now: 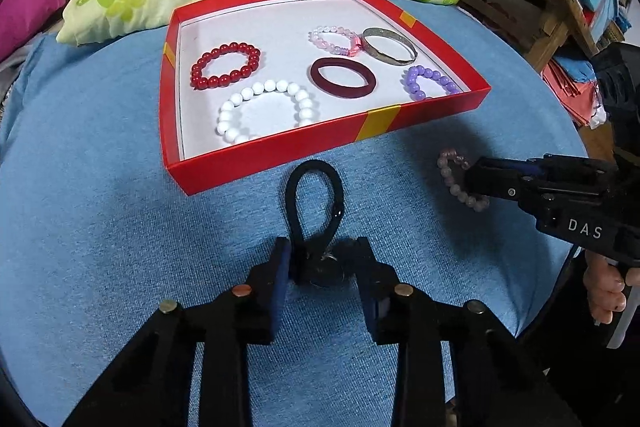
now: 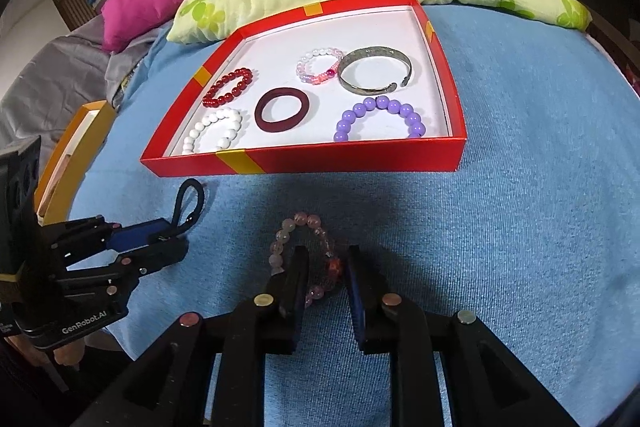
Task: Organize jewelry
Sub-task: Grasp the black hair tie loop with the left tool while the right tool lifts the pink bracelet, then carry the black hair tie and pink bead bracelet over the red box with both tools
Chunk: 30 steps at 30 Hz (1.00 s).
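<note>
Six bracelets (image 2: pixel 380 119) in red box (image 2: pixel 360 161)

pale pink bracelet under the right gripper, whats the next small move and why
Probably close the right gripper on the pale pink bracelet: its fingers straddle the beads on the blue cloth with gaps showing, and the red tray lies just ahead.

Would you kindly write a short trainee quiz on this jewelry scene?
1. How many pieces lie in the red box?
2. True or false: the black hair tie is already inside the box.
3. Which gripper has its jaws around the pale pink bracelet: A left, B right?

Key: 1. six; 2. false, it lies on the blue cloth; 3. B.
</note>
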### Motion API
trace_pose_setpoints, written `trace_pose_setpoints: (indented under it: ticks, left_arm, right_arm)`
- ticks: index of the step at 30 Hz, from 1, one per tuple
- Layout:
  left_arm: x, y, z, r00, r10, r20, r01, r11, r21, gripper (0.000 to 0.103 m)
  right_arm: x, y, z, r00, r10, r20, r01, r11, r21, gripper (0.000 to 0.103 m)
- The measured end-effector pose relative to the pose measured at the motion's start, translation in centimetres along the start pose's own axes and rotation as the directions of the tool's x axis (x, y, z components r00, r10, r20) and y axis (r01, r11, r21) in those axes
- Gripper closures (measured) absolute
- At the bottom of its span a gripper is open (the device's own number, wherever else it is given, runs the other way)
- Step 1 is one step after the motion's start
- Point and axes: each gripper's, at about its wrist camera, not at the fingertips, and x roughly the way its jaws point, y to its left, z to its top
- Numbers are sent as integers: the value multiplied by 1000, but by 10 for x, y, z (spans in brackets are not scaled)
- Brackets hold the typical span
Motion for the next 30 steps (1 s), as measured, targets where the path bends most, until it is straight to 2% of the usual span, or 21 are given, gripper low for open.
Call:
trace_pose_setpoints:
  ticks: [4, 6, 7, 9, 11, 20, 30]
  left_arm:
    - [0, -1, -1, 1000, 12, 16, -12, 1000, 3, 71]
    - [0, 0, 0, 999, 21, 27, -21, 1000, 1, 81]
    - [1, 0, 0, 999, 20, 28, -20, 1000, -3, 81]
    - [0, 2, 0, 999, 18, 33, -18, 1000, -10, 88]
    - [-2, 2, 0, 999, 21, 41, -21, 1000, -14, 92]
    - [-17, -1, 3, 998, 12, 64, -12, 1000, -7, 93]
    - [-48, 1, 4, 990, 4, 142, -4, 1000, -1, 93]
  right_arm:
    - [0, 4, -1, 1000, -13, 5, 13, 999, -33, 82]
    - [0, 8, -3, 1000, -22, 11, 23, 998, -62, 82]
    - [-1, 11, -4, 1000, -24, 15, 25, 996, -80, 83]
    - [-1, 16, -6, 1000, -23, 20, 25, 994, -105, 91]
    - [-3, 17, -6, 999, -16, 29, 19, 994, -111, 91]
    - [-11, 17, 0, 997, 50, 53, -47, 997, -56, 91]
    - [-24, 28, 5, 986, 125, 114, -118, 991, -65, 91]
